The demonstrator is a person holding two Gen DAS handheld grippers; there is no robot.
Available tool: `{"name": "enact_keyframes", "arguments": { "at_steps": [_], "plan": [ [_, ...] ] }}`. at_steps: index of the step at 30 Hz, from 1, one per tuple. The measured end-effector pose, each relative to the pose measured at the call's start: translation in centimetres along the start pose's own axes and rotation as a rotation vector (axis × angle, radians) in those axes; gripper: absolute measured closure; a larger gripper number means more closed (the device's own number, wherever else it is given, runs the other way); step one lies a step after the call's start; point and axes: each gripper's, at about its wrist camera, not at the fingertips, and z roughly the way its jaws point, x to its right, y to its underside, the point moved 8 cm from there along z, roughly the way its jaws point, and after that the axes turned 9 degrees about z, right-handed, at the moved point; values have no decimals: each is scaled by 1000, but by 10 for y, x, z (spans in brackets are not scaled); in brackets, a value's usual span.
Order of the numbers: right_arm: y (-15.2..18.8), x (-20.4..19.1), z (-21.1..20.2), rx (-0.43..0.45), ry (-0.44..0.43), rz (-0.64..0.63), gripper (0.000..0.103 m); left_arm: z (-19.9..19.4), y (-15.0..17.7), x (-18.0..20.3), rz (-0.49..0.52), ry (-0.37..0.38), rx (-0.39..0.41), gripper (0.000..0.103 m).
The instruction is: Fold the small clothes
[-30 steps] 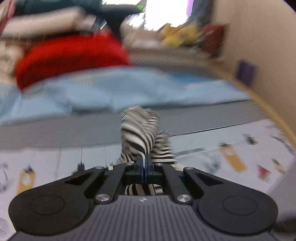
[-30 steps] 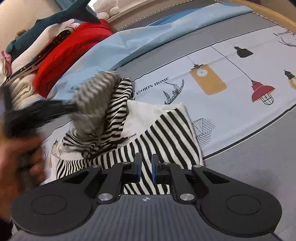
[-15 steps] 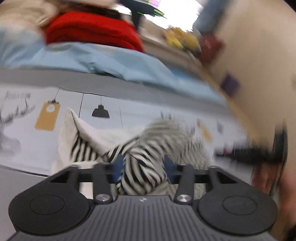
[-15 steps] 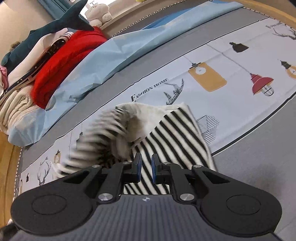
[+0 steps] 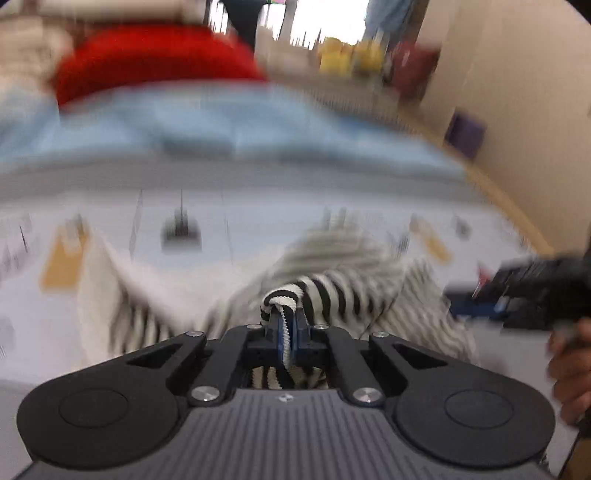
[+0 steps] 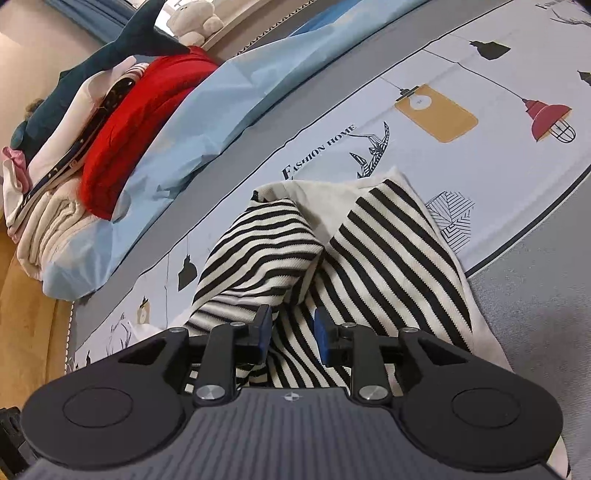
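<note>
A small black-and-white striped garment (image 6: 388,258) lies bunched on the printed bedsheet (image 6: 480,74), its cream inside showing at the far edge. My left gripper (image 5: 286,325) is shut on a rolled hem of the striped garment (image 5: 332,291); this view is blurred by motion. My right gripper (image 6: 290,332) is open just above the near part of the garment, with striped cloth between and under its fingers. The right gripper and the hand holding it show at the right edge of the left wrist view (image 5: 535,291).
A light blue sheet (image 6: 229,96) lies behind the garment. A pile of folded clothes with a red item (image 6: 147,110), a dark shark plush (image 6: 110,48) and a white teddy (image 6: 192,18) sits at the far left. A beige wall (image 5: 517,92) stands to the right.
My left gripper, open around the cloth half a second ago, has shut on the garment's hem. My right gripper has opened. The striped fold has settled flat across the garment.
</note>
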Motion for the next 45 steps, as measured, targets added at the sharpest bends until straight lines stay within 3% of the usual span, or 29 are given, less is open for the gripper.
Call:
{"name": "enact_keyframes", "arguments": {
  "at_steps": [2,3,4,5,7,8,9,11,12,13,15,17,20,22,25,29,30,31,32,33,35,37,39,41,42,45],
  "plan": [
    [-2,1,-1,6,-5,14,76,-39,-28,9,57,20,201,99],
    [-3,1,-2,14,-10,22,76,-61,-38,19,94,66,299,99],
    [-5,1,-4,27,-13,29,76,-77,-42,31,133,125,356,99],
    [-6,2,-6,41,-15,33,76,-89,-40,49,202,230,380,99],
    [-11,3,-11,75,-16,39,76,-88,-18,81,324,413,274,97],
    [-13,5,-13,94,-9,45,76,-81,1,96,379,489,178,97],
    [-15,7,-16,111,0,53,76,-69,27,110,416,583,32,90],
    [-20,14,-19,134,22,76,76,-56,60,122,463,666,-128,86],
    [-21,18,-19,138,34,89,76,-50,66,119,465,637,-149,83],
    [-22,21,-18,133,43,98,76,-44,62,110,424,601,-150,73],
    [-18,27,-12,96,62,104,76,-33,44,79,256,530,-133,60],
    [-10,30,-3,42,99,85,71,-18,30,44,94,398,-138,57],
    [6,31,12,-45,126,51,68,14,45,-19,-174,167,-287,55],
    [16,29,22,-90,126,33,68,28,66,-41,-289,85,-386,55],
    [27,27,36,-130,143,10,68,43,86,-50,-368,64,-470,55],
    [38,29,52,-157,167,15,68,41,94,-46,-387,70,-473,56],
    [39,29,54,-156,170,12,68,41,92,-43,-367,57,-478,59],
    [41,27,56,-154,169,4,68,40,90,-41,-348,50,-481,76],
    [43,24,58,-152,164,-10,69,37,88,-39,-337,53,-484,86],
    [44,19,59,-145,156,-28,75,38,87,-37,-325,56,-480,97],
    [45,14,62,-135,141,-44,102,35,78,-41,-305,30,-434,100],
    [42,9,59,-108,104,-31,102,26,55,-49,-325,22,-312,101],
    [30,0,48,-48,34,8,102,5,28,-62,-390,44,-131,101],
    [11,-18,19,64,-93,36,102,-25,1,-76,-437,66,88,101],
    [2,-28,2,128,-144,14,102,-36,-5,-80,-442,72,153,101],
    [-12,-51,-43,290,-245,-86,102,-39,1,-87,-465,80,158,101]
  ]
}}
